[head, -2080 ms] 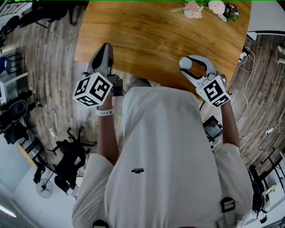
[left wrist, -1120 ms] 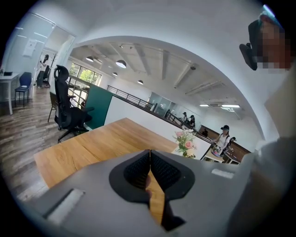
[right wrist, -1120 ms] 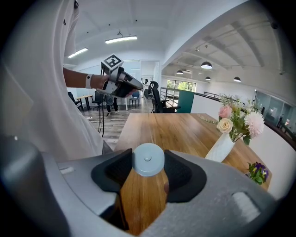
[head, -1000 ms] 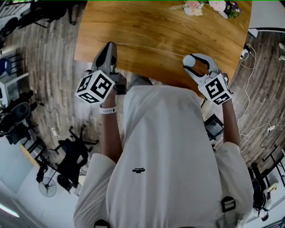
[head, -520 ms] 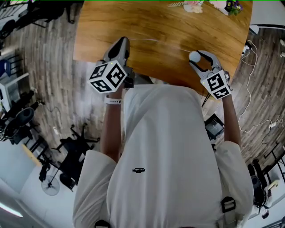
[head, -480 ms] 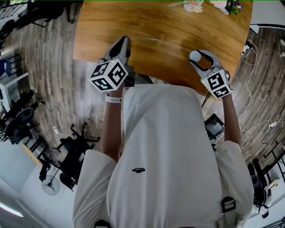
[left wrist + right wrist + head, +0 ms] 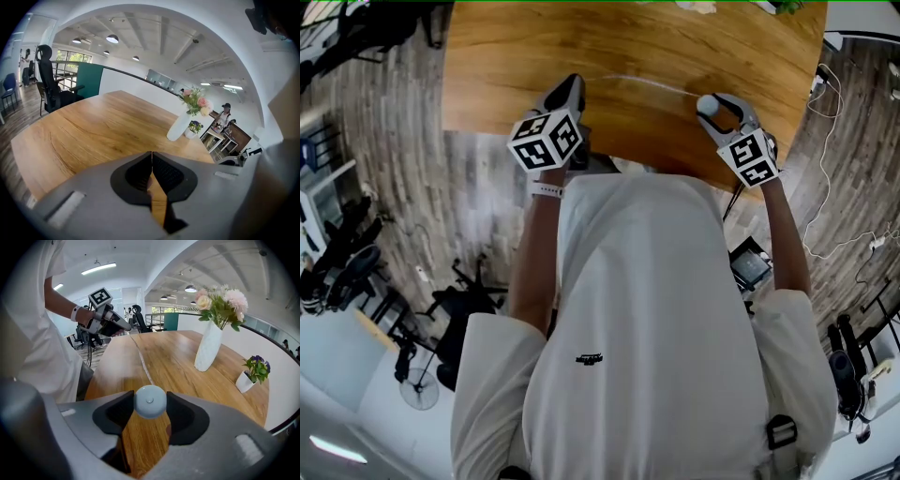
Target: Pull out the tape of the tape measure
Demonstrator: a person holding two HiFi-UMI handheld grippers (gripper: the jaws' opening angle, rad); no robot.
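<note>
A round pale blue tape measure sits between the pads of my right gripper, which is shut on it; in the head view the same tape measure shows at the right gripper over the table's near edge. A thin white tape runs from it across the wooden table to my left gripper. The tape spans the gap between both grippers. The left gripper has its jaws pressed together; the tape's end is hidden inside them.
A white vase with pink flowers and a small potted plant stand on the table's far side. The vase also shows in the left gripper view. An office chair stands beyond the table's left end. Cables lie on the floor at right.
Both grippers have sunk toward the table's near edge. The left one has shifted right and forward in the head view. The tape stays stretched between them.
</note>
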